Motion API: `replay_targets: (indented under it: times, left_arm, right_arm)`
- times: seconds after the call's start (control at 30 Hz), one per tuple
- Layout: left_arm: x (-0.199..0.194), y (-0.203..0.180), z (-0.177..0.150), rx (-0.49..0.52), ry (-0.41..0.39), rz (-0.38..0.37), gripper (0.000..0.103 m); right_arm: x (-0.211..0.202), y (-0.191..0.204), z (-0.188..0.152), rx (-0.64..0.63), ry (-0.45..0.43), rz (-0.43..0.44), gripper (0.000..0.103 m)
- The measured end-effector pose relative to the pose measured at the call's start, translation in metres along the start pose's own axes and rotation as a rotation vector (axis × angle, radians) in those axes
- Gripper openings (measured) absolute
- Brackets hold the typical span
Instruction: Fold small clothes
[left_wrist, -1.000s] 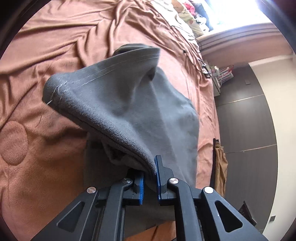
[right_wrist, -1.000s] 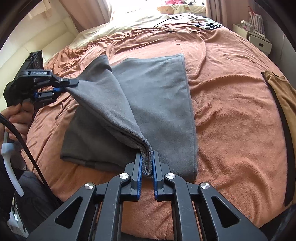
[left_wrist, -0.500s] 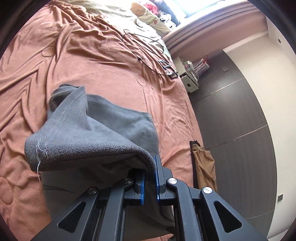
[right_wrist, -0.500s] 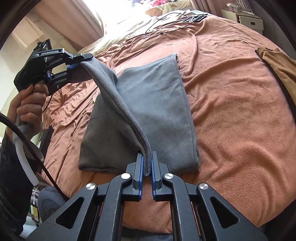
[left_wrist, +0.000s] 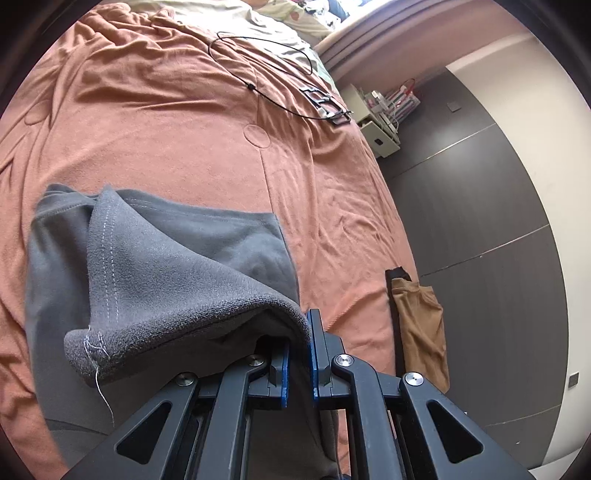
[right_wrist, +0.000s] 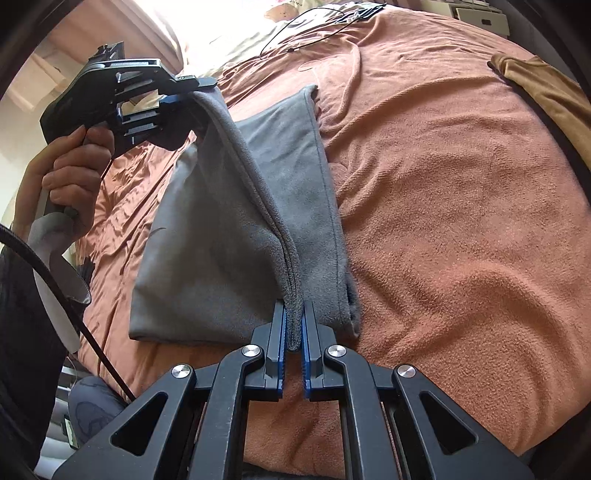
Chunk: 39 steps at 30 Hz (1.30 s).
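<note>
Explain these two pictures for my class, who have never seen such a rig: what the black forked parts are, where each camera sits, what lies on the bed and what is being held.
No robot arm is here: a person carries a hand-held two-finger clamp in each hand. Each picture comes from a fisheye camera on one clamp, looking forward along its black fingers.

In the left wrist view, the left gripper pinches an edge of a grey fleece garment. In the right wrist view, the right gripper pinches another part of its edge, and you can see the person's left hand holding the other clamp raised, so the fold of cloth stretches between them above the rest of the garment.

The garment lies on a bed with an orange-brown blanket. A tan garment lies at the bed's edge, and a black cable rests further back.
</note>
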<state>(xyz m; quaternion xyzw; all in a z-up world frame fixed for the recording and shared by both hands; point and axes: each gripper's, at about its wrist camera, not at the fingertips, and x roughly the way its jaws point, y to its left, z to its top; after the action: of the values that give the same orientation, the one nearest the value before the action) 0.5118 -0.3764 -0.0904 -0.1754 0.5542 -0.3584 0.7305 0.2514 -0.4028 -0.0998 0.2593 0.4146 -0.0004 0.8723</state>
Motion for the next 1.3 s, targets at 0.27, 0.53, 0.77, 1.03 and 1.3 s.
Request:
replay_targets:
  times: [0.27,0.53,0.77,1.03,1.3]
  left_arm:
    - [0.05,0.001,0.01,0.001,0.049,-0.004,0.008]
    - [0.086,0.009,0.014,0.003,0.096,0.005,0.008]
    - [0.103,0.007,0.019,0.028,0.114,0.034,0.009]
    - [0.1,0.008,0.032,-0.022,0.063,-0.078,0.044]
    - [0.059,0.011,0.043,-0.001,-0.01,-0.049,0.054]
  right_arm:
    - [0.012,-0.011,-0.002,0.037,0.009,0.008,0.003]
    - [0.001,-0.01,-0.01,0.05,-0.013,0.019,0.003]
    - [0.007,-0.015,-0.014,0.075,-0.001,0.022,0.003]
    - [0.005,-0.011,-0.015,0.066,0.006,0.003,0.003]
    - [0.003,-0.007,-0.015,0.073,-0.005,0.001,0.003]
